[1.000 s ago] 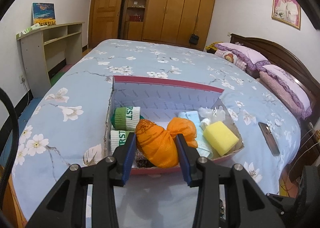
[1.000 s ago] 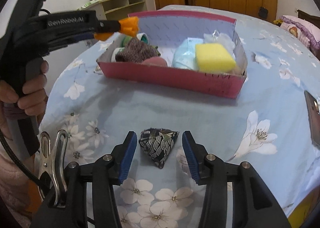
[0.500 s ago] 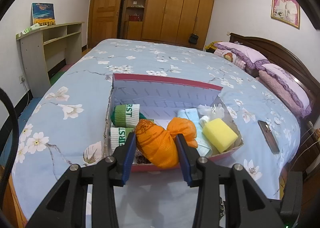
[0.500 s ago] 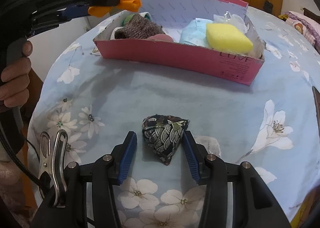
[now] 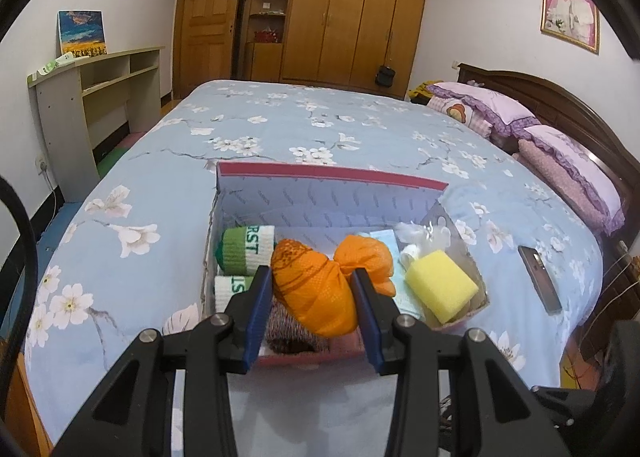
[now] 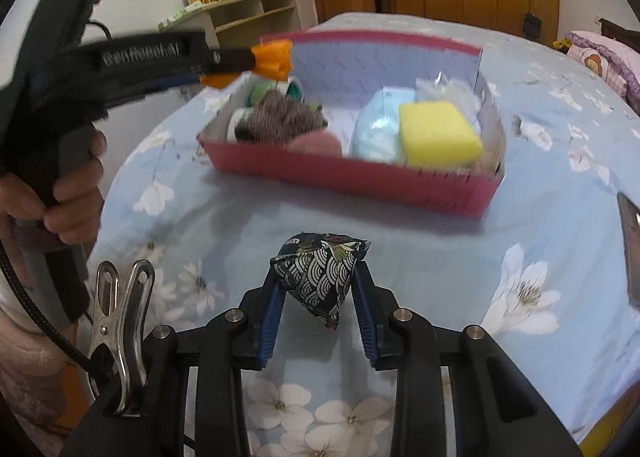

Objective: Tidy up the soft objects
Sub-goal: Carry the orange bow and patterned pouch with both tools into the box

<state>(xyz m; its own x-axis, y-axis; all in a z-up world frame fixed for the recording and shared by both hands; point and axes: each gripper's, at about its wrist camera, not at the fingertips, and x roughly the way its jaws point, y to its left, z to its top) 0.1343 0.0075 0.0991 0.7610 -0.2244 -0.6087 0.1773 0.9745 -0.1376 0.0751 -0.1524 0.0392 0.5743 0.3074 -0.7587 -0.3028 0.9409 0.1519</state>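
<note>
Holding an orange mesh bundle (image 5: 316, 293) between its blue pads, the left gripper (image 5: 312, 311) hangs above the near edge of the red box (image 5: 332, 177); the bundle fills the narrow gap and both pads press on it. In the right wrist view, the same bundle shows only as an orange tip at about 11 o'clock, over the left end of the box.

The right gripper (image 6: 318, 311) has just been closing its jaws, and now they pinch a small dark patterned pouch (image 6: 320, 277), pyramid-shaped with white wave marks. The pouch sits between the pads, its top corner sticking out above them, and it appears lifted a little from the flowered blue bedspread (image 6: 520, 297).

Inside the box, seen from the left wrist, two green-and-white rolled socks (image 5: 248, 249) lie at 9 o'clock, a yellow sponge (image 5: 440, 285) at 3 o'clock, and a light blue packet (image 5: 386, 239) is behind the sponge. A brownish knitted item (image 6: 280, 119) lies at the near left corner.

A dark phone (image 5: 540, 279) rests on the bedspread at 3 o'clock of the box, well apart from it.
</note>
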